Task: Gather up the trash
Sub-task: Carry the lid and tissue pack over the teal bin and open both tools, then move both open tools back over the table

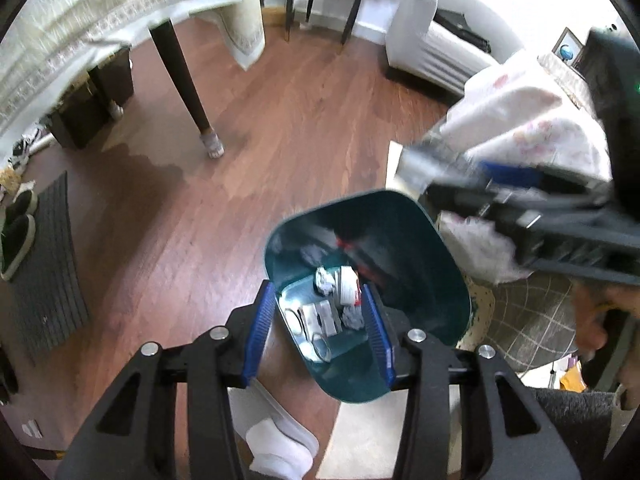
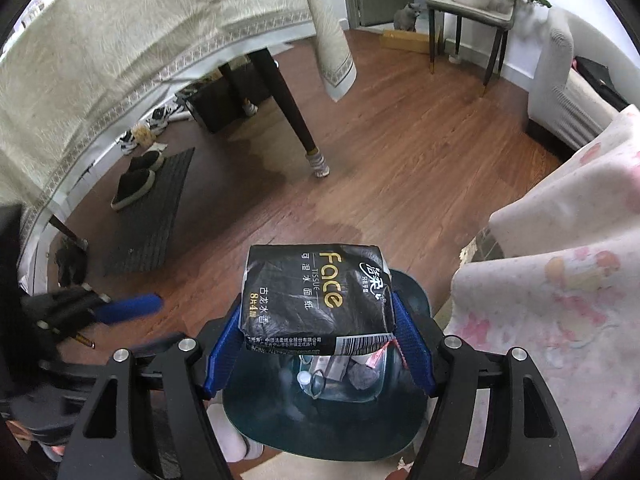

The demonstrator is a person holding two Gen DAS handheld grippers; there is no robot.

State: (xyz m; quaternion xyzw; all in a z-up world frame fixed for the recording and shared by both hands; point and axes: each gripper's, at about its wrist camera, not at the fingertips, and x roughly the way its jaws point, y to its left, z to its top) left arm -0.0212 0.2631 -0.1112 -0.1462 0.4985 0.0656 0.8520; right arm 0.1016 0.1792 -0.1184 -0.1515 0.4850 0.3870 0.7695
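A teal trash bin (image 1: pixel 424 280) stands on the wood floor with several crumpled papers and wrappers (image 1: pixel 340 284) at its bottom. My left gripper (image 1: pixel 320 320) is open and empty above the bin's near-left rim. My right gripper (image 2: pixel 320 332) is shut on a black "Face" tissue pack (image 2: pixel 316 296) and holds it directly over the bin (image 2: pixel 324 424). In the left wrist view the right gripper (image 1: pixel 452 184) shows blurred at the right, with the pack (image 1: pixel 424 160) above the bin's far rim. The left gripper's blue finger (image 2: pixel 128 308) shows at the left of the right wrist view.
A table with a cream cloth (image 2: pixel 120 40) and a dark leg (image 2: pixel 296 120) stands behind. A grey mat with slippers (image 2: pixel 136 184) lies left. A pink-printed blanket (image 2: pixel 560 280) covers furniture at the right. A white sofa (image 1: pixel 432 40) and a chair (image 2: pixel 468 8) stand far back.
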